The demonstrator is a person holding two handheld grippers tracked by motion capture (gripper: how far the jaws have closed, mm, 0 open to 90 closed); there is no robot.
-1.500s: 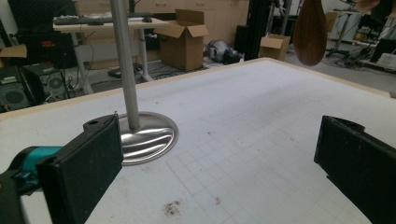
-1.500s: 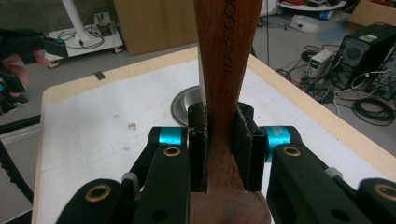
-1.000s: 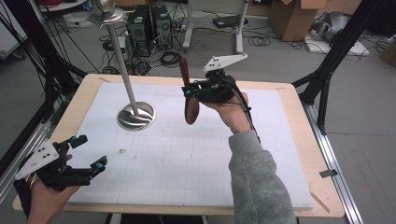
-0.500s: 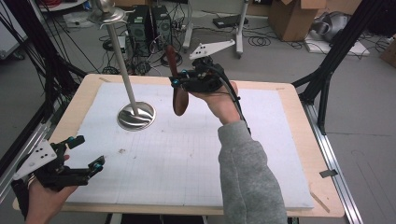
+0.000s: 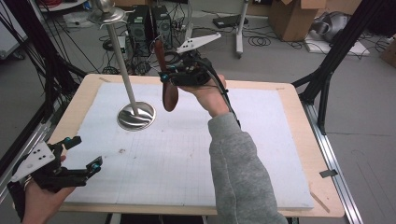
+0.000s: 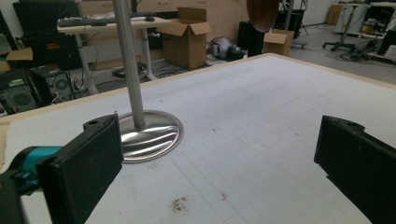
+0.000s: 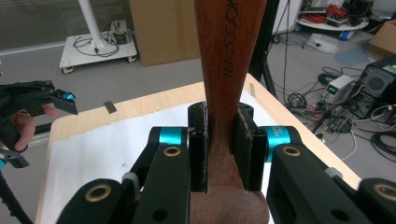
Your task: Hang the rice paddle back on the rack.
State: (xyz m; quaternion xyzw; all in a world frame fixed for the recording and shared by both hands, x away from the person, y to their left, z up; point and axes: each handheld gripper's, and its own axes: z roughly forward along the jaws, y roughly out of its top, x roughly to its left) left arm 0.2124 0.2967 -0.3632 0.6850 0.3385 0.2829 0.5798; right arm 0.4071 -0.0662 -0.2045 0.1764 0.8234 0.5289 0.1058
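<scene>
A dark brown wooden spoon [image 5: 169, 95] hangs nearly upright over the far middle of the table, its broad end down. My right gripper [image 5: 168, 77] is shut on its handle [image 7: 229, 56], and the pads of my right gripper [image 7: 223, 149] press both sides. A steel stand with a round base [image 5: 136, 115] and a tall pole [image 5: 122, 60] rises just left of the spoon. My left gripper [image 5: 85, 153] rests open at the near left edge, with nothing between its pads [image 6: 100, 154]. Ahead of my left gripper [image 6: 219, 158] are the stand's base [image 6: 149, 135] and the spoon's tip [image 6: 261, 11].
A white gridded mat [image 5: 196, 154] covers the wooden table [image 5: 299, 121]. Black frame posts [image 5: 327, 79] flank the table. Cables, computer cases and cardboard boxes [image 5: 289, 14] lie on the floor beyond the far edge.
My right hand has carried the spoon to the left and a little higher, closer to the stand's pole. The left gripper has stayed in place.
</scene>
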